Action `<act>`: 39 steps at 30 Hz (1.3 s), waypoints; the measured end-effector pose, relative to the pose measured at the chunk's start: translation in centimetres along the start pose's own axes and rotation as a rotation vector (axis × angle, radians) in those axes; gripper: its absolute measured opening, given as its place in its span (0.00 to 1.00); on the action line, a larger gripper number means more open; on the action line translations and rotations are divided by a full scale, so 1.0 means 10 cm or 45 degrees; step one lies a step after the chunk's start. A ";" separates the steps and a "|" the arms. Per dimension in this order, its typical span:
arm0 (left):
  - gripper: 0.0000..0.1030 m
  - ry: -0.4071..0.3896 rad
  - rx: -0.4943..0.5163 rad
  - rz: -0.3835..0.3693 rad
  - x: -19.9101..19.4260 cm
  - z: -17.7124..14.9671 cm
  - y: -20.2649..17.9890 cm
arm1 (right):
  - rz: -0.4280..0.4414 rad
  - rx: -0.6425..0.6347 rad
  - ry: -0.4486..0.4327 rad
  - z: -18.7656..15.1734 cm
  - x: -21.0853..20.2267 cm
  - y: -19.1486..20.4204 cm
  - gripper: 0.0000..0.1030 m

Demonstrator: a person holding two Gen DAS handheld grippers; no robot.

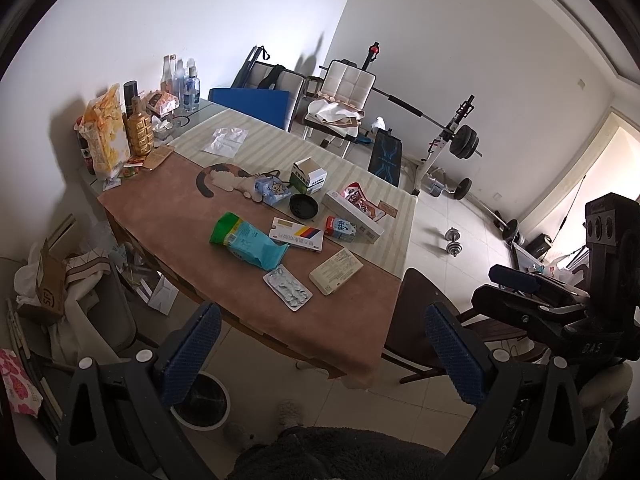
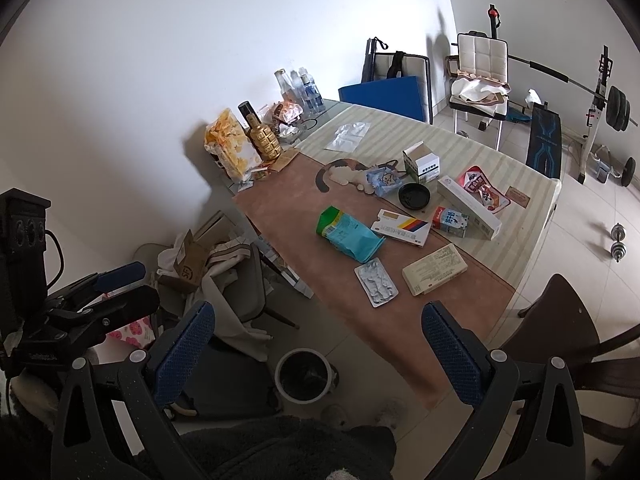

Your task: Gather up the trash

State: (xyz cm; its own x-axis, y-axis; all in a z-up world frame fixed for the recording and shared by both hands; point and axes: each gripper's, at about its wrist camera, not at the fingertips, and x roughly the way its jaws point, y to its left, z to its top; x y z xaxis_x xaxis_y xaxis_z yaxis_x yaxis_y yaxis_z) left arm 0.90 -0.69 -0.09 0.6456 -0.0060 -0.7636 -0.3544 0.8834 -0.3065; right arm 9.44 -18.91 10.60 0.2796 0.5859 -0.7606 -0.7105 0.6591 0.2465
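Observation:
Trash lies on the table: a teal and green pouch, an empty silver blister pack, a cream box, a white striped medicine box, a small milk carton, a long white box, a red snack packet and a black lid. A white-rimmed bin with a dark liner stands on the floor before the table. My left gripper is open and empty, held back above the table's near corner. My right gripper is open and empty above the bin.
Bottles, a gold bottle and a snack bag stand at the table's far left. A cluttered chair with a cardboard box is left of the table. A dark wooden chair is at the right. Gym equipment stands behind.

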 end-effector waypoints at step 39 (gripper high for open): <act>1.00 -0.007 0.017 -0.003 -0.07 0.07 -0.18 | 0.009 -0.004 -0.009 0.04 -0.05 -0.02 1.00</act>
State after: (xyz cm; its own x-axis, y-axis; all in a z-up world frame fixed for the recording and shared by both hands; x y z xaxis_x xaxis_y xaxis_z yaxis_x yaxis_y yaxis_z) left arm 1.54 -1.90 1.38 0.6500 -0.0056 -0.7599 -0.3440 0.8895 -0.3008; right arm 9.65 -19.13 11.18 0.2793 0.5939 -0.7545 -0.7146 0.6534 0.2498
